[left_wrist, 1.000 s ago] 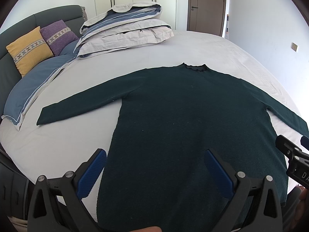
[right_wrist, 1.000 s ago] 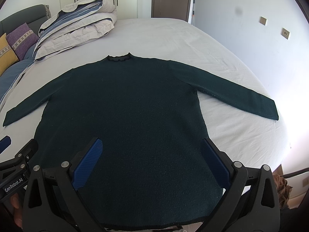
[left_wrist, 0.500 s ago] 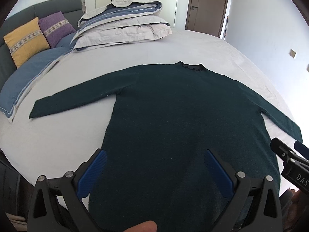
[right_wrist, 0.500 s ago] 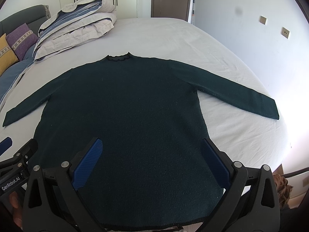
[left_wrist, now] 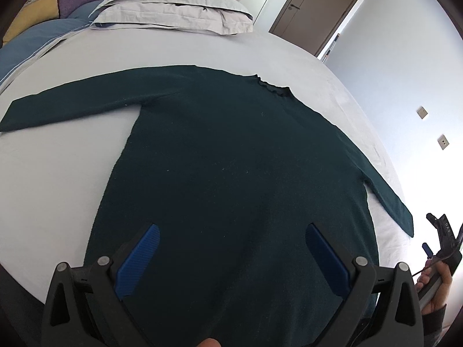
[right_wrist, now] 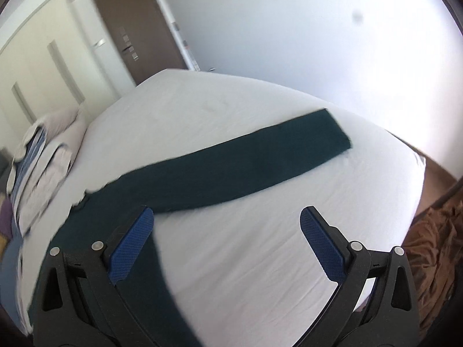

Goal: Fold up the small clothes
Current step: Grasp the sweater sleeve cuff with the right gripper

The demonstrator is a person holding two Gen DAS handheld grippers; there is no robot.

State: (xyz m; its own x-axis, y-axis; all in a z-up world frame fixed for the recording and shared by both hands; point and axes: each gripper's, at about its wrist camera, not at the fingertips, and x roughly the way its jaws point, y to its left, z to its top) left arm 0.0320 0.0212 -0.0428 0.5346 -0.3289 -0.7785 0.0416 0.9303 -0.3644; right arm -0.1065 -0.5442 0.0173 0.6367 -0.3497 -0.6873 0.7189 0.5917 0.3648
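A dark green knitted long-sleeved sweater (left_wrist: 231,173) lies flat, sleeves spread, on the white-sheeted bed (left_wrist: 58,173). Only the left wrist view shows its whole body, with the left gripper (left_wrist: 231,248) hanging released above the lower part, and folded grey-and-blue bedding (left_wrist: 176,8) beyond the collar. The right wrist view, blurred, shows mainly the sweater's right sleeve (right_wrist: 246,162) stretched across the sheet; the right gripper (right_wrist: 225,231) hangs released over the armpit area, with crumpled brown fabric (right_wrist: 434,245) beside the bed.
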